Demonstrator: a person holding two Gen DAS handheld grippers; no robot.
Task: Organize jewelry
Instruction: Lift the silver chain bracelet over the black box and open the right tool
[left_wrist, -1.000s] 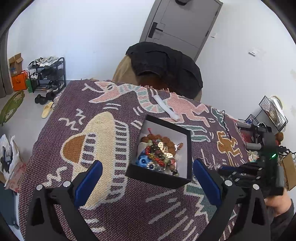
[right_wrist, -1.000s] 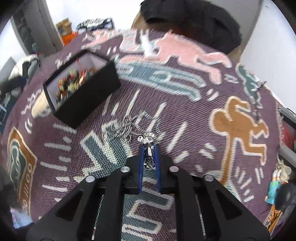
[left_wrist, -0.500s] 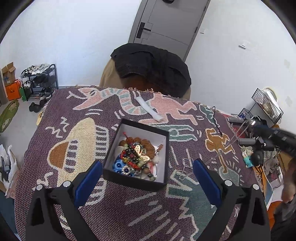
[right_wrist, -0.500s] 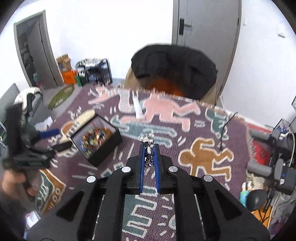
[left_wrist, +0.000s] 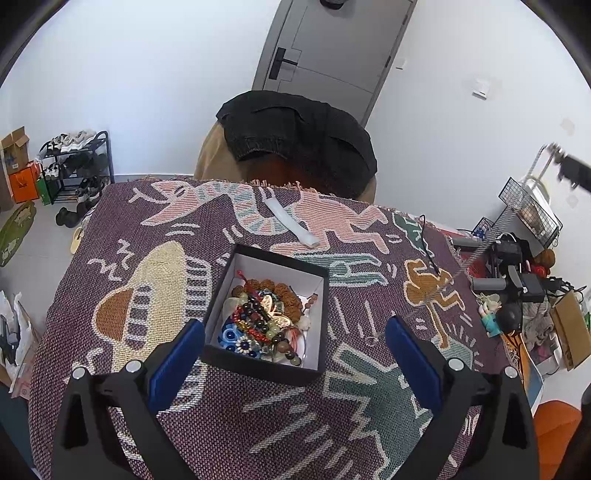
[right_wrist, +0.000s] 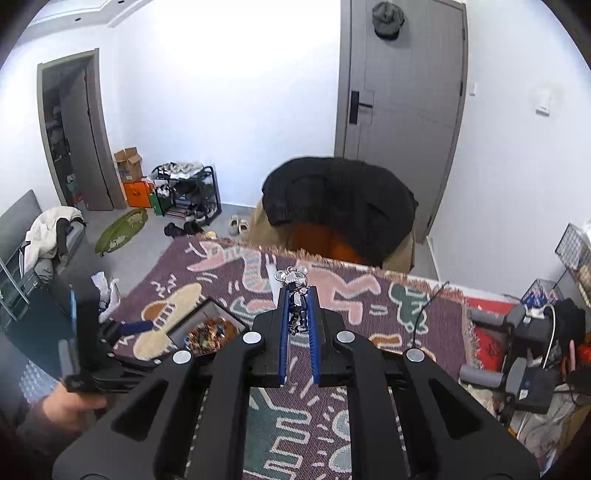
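Since a second ago my right gripper (right_wrist: 296, 302) lifted the silver bear-charm chain (right_wrist: 294, 291), pinched tight; left gripper (left_wrist: 295, 354) gapes empty around the black box of beads (left_wrist: 266, 317); drop-in pending.

A black box (left_wrist: 264, 363) of mixed beaded jewelry (left_wrist: 262, 321) sits at picture centre on a patterned woven blanket (left_wrist: 155, 280). The left gripper (left_wrist: 293, 363) stands wide open, its blue pads flanking the box. At two o'clock, a thin silver chain (left_wrist: 487, 240) hangs taut, reaching the blanket.
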